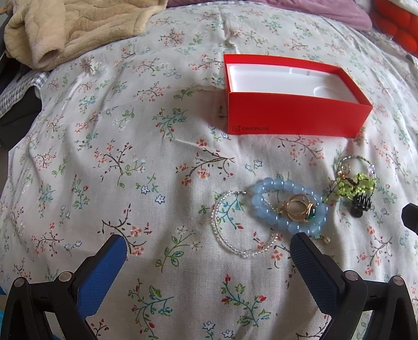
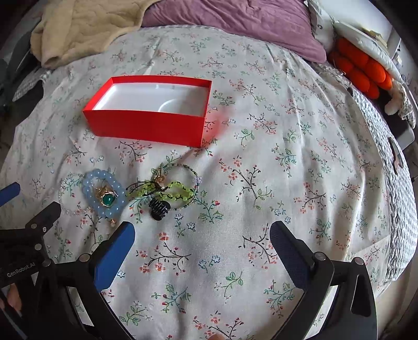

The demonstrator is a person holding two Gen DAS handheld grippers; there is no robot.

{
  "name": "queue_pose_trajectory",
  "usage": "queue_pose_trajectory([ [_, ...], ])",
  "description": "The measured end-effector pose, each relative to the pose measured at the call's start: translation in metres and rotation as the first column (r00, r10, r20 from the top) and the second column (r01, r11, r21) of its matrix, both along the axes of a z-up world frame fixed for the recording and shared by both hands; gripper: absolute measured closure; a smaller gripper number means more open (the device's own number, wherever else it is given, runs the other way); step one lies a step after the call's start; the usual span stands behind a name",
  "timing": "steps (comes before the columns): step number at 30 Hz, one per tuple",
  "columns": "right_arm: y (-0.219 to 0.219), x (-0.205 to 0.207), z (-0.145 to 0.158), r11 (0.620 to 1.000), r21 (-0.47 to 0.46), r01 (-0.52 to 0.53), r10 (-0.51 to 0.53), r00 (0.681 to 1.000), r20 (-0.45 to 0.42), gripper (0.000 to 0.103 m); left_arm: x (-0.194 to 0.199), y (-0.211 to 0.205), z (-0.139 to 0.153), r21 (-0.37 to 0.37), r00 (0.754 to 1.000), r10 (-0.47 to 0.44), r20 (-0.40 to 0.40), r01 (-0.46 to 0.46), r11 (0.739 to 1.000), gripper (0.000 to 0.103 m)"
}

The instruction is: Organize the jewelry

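Note:
An open red box with a white, empty inside lies on the floral bedsheet. In front of it sits a cluster of jewelry: a clear bead bracelet, a blue bead bracelet around a gold ring with a green stone, a green bead bracelet, a thin beaded loop and a black hair claw. My left gripper is open just short of the clear bracelet. My right gripper is open, right of the claw.
A beige fleece blanket is heaped at the back left, and a purple pillow lies at the back. Orange cushions sit at the far right by the bed's edge. Bare sheet stretches to the right of the jewelry.

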State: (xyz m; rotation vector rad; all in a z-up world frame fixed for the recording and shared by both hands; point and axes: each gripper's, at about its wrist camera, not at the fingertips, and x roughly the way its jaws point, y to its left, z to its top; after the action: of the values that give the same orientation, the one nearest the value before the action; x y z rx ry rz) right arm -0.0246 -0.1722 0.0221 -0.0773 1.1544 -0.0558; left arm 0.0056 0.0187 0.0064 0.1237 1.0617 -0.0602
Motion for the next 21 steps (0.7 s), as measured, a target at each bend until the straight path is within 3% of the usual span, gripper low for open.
queue_pose_trajectory([
  [21, 0.0011, 0.0001, -0.0005, 1.000, -0.002, -0.002, 0.002, 1.000, -0.004, 0.000, -0.0011, -0.0040, -0.0001, 0.001, 1.000, -0.005, 0.000, 0.005, 1.000, 0.000],
])
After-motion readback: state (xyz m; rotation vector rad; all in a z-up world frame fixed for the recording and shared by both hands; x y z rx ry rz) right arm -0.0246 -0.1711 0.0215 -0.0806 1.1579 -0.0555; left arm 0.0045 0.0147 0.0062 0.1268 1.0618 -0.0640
